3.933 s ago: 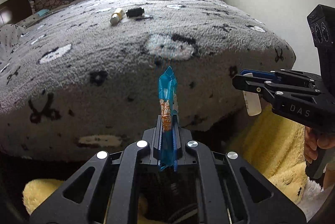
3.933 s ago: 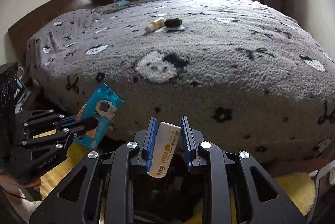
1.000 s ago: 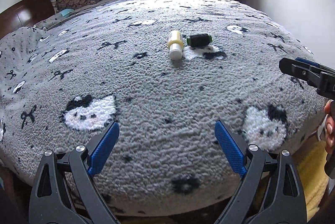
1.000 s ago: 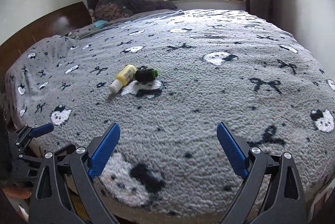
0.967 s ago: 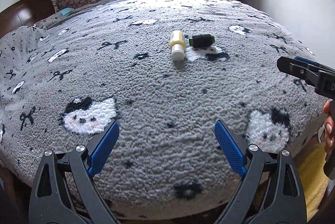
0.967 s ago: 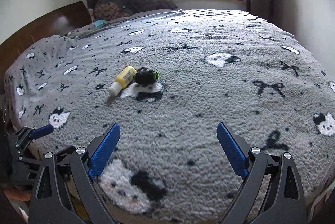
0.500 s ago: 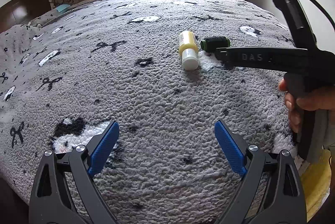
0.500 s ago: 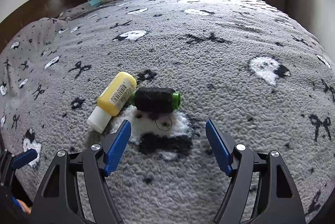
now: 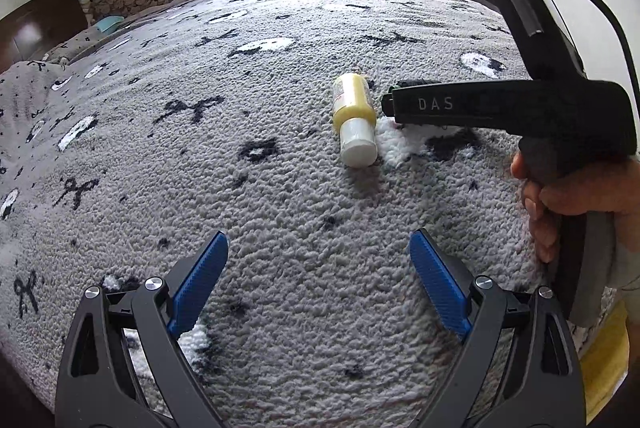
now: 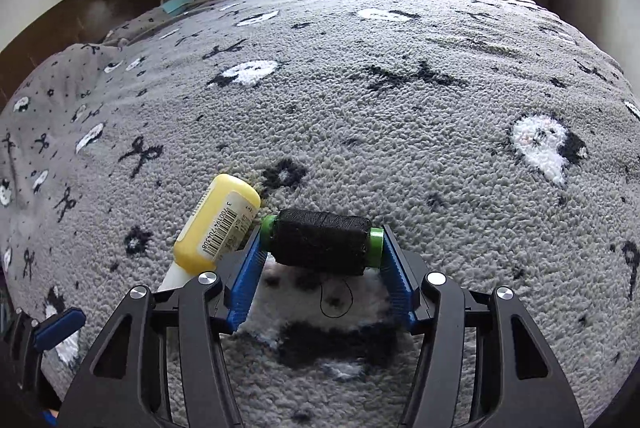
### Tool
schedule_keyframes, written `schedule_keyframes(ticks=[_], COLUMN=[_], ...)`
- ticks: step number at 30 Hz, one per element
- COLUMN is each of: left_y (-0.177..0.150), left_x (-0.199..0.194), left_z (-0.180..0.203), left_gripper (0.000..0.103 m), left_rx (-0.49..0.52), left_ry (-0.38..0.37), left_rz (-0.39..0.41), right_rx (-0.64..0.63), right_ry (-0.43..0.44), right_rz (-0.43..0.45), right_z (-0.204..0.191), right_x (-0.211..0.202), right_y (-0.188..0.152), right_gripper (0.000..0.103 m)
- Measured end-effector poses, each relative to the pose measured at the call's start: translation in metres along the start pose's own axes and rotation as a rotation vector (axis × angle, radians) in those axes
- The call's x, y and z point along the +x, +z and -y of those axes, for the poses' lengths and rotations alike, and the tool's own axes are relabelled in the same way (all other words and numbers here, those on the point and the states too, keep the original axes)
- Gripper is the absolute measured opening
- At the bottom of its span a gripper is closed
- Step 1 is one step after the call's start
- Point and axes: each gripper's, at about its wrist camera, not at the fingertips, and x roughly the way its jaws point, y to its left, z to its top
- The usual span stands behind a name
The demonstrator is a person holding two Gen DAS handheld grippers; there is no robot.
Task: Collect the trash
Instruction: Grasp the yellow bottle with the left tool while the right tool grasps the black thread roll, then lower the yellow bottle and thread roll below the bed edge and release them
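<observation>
Left gripper, black with blue ribbed pads, at bottom centre of left wrist view: jaws spread wide, nothing between them, hovering over grey fluffy bed blanket with black and white cat pattern. Small yellow plastic bottle with white cap lying above centre, just beside right gripper. Right gripper, seen in lower middle of right wrist view: jaws closing around black thread spool with green ends, pads at both green ends, spool resting on blanket. Person's hand at right edge, clenched on handle.
</observation>
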Motion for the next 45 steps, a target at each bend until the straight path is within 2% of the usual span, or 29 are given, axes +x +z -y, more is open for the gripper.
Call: schedule_keyframes(ticks=[8, 12, 19, 21, 22, 23, 31, 45], left_y=[0.042, 0.058, 0.072, 0.073, 0.073, 0.073, 0.049, -0.031], left_x=[0.024, 0.044, 0.074, 0.076, 0.075, 0.072, 0.033, -0.081], left_z=[0.013, 0.016, 0.020, 0.022, 0.023, 0.024, 0.035, 0.070], left_gripper=[0.085, 0.069, 0.051, 0.037, 0.034, 0.029, 0.029, 0.029], left_rx=[-0.006, -0.015, -0.043, -0.035, -0.033, -0.034, -0.021, 0.036], left_ry=[-0.026, -0.022, -0.027, -0.033, -0.036, -0.039, -0.078, -0.108], left_rz=[0.026, 0.022, -0.026, -0.031, -0.030, -0.029, -0.013, 0.098], right_rx=[0.029, -0.007, -0.018, -0.020, -0.021, -0.022, -0.013, -0.066], right_ry=[-0.037, -0.076, -0.101, -0.105, -0.104, -0.103, -0.058, -0.009], right_rz=[0.060, 0.082, 0.117, 0.124, 0.127, 0.129, 0.140, 0.208], right_z=[0.037, 0.057, 0.083, 0.085, 0.085, 0.085, 0.083, 0.059], right_x=[-0.033, -0.050, -0.084, -0.091, -0.095, -0.099, -0.128, -0.201], right_y=[-0.001, -0.010, -0.035, -0.042, -0.046, -0.049, -0.077, -0.143], right_gripper=[0.057, 0.057, 0.057, 0.057, 0.057, 0.057, 0.057, 0.057])
